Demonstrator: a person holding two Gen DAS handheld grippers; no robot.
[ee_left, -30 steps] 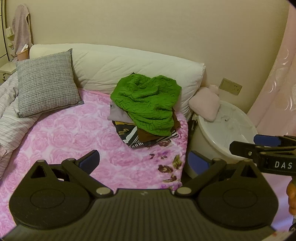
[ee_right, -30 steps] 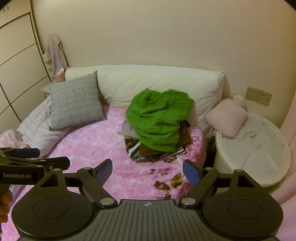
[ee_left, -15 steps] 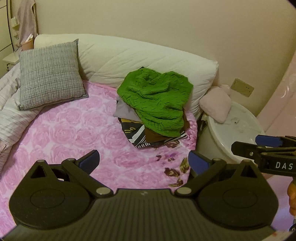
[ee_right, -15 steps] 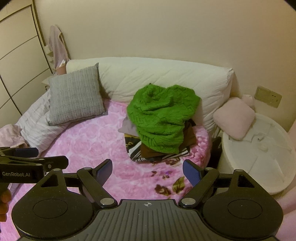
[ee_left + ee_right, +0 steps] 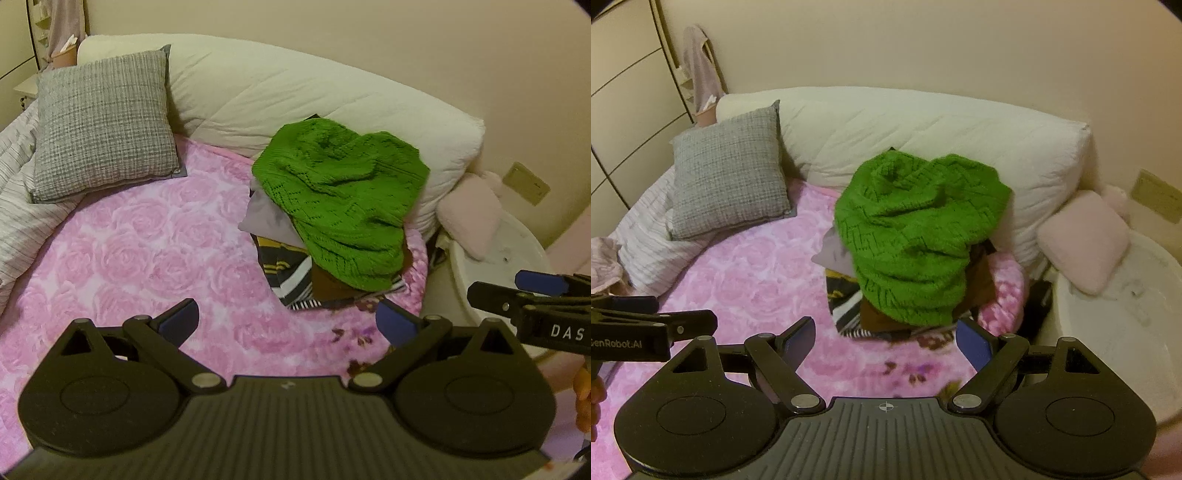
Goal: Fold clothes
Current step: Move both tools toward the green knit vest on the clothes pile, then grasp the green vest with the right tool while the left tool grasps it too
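Observation:
A crumpled green knit sweater (image 5: 343, 199) (image 5: 916, 236) tops a pile of clothes at the far right of the pink rose bedspread (image 5: 147, 258) (image 5: 757, 273). Under it lie a grey garment (image 5: 266, 221), a black striped piece (image 5: 288, 280) and a brown one (image 5: 979, 288). My left gripper (image 5: 288, 323) hangs open above the bedspread, short of the pile, holding nothing. My right gripper (image 5: 886, 339) is open too, just in front of the pile's near edge, empty. Each gripper's side shows in the other's view.
A grey checked cushion (image 5: 103, 125) leans on a long white bolster (image 5: 314, 103) along the wall. A striped duvet (image 5: 18, 206) lies at the left. Right of the bed stands a round white tub (image 5: 1126, 332) with a pink cushion (image 5: 1086, 240) on its rim.
Both grippers have moved forward toward the clothes pile, which now looks larger and nearer. Their jaws stay open and the clothes have not moved.

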